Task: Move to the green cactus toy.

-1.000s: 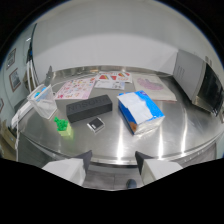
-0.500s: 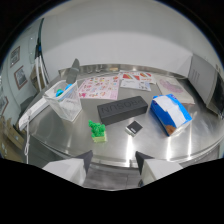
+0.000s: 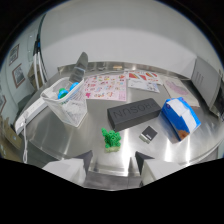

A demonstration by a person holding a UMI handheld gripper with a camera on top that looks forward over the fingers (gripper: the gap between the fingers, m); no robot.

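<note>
- I see the small green cactus toy [image 3: 112, 138] standing upright on the shiny metal table [image 3: 60, 145], just ahead of my gripper [image 3: 114, 167] and close to the centre line between its two fingers.
- My gripper's two pale fingers [image 3: 70, 166] are spread apart with a clear gap between them, and they grasp nothing; the cactus sits beyond their tips, not touching either one.
- Just behind the cactus and to its right lies a long dark grey rectangular box [image 3: 134, 113] with lettering on its top, angled across the table.
- A small dark square card [image 3: 148, 133] lies flat on the table near the right of the cactus, between it and a blue and white carton [image 3: 181, 118] further right.
- To the left of the cactus, a clear plastic bin [image 3: 67, 102] stands with blue and green items inside; I cannot tell what they are.
- Beyond the grey box, several printed paper sheets with pink and red pictures [image 3: 112, 86] lie flat across the far part of the table.
- A white cord [image 3: 23, 135] runs along the table's left edge.
</note>
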